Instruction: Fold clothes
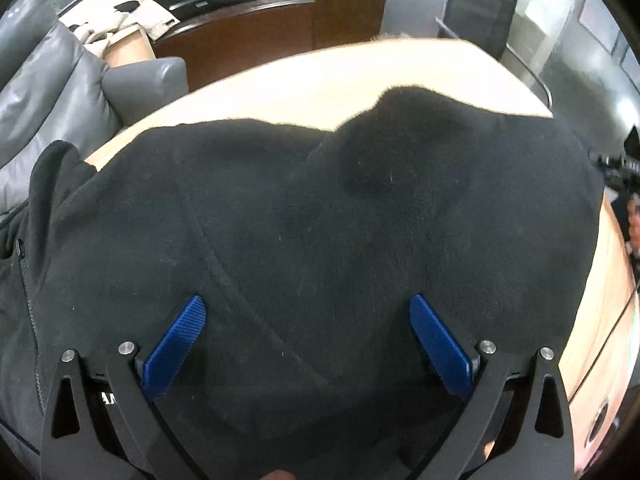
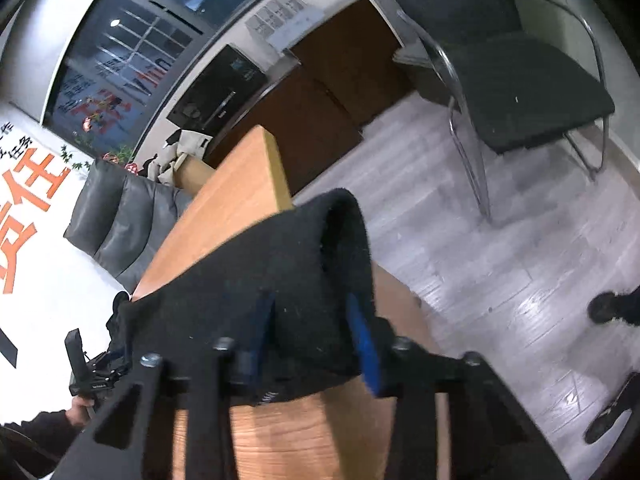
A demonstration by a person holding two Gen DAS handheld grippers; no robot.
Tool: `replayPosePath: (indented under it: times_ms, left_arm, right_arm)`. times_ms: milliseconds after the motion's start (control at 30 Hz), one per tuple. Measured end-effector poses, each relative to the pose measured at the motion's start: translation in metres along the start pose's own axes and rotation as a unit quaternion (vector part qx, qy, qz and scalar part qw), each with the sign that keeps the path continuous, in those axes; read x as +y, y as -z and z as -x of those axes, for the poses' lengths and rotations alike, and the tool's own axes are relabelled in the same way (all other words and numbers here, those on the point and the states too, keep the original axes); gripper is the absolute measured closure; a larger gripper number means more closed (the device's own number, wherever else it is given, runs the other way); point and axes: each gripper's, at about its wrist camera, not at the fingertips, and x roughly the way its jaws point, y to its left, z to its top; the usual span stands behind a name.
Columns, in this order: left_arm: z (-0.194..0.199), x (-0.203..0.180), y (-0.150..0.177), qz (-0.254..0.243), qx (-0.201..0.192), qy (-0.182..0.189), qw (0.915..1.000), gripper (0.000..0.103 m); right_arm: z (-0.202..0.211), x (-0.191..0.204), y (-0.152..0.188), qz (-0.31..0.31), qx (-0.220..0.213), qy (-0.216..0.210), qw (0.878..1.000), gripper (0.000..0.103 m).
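A black fleece jacket (image 1: 304,216) lies spread over a light wooden table (image 1: 304,80); its zipper runs down the left side. My left gripper (image 1: 308,308) hovers just above the fleece with its blue pads wide apart and nothing between them. In the right wrist view my right gripper (image 2: 316,320) is closed on a thick fold of the same black fleece (image 2: 280,264), lifted above the table (image 2: 236,200); the cloth covers most of both blue pads. The left gripper (image 2: 86,368) shows at the lower left of that view.
A grey sofa (image 1: 52,92) stands left of the table, with a dark cabinet (image 1: 256,28) and a microwave behind. A black chair with a metal frame (image 2: 520,92) stands on the grey floor to the right. A person's shoe (image 2: 608,306) is near the table's right side.
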Motion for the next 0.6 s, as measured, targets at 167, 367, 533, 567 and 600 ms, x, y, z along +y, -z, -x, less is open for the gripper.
replayPosePath:
  times_ms: [167, 367, 533, 567, 600]
  left_arm:
    - [0.009, -0.004, 0.004, 0.001, -0.005, 0.001, 1.0000, 0.000]
    - [0.053, 0.014, 0.023, 0.046, -0.044, 0.004, 0.9980, 0.000]
    - [0.166, 0.080, 0.075, 0.116, -0.120, -0.002, 0.9860, 0.000]
    - [0.197, 0.099, 0.093, 0.129, -0.134, -0.011, 0.9825, 0.000]
    - [0.230, 0.119, 0.112, 0.141, -0.148, -0.021, 0.9786, 0.000]
  right_arm:
    - [0.038, 0.045, 0.000, 0.055, -0.064, -0.022, 0.996, 0.090]
    - [0.107, 0.188, -0.005, 0.160, -0.141, -0.071, 0.974, 0.091]
    - [0.136, 0.355, 0.023, 0.259, -0.153, -0.156, 0.941, 0.091]
    - [0.137, 0.387, 0.032, 0.276, -0.149, -0.172, 0.934, 0.091]
    - [0.137, 0.418, 0.043, 0.291, -0.144, -0.187, 0.927, 0.091]
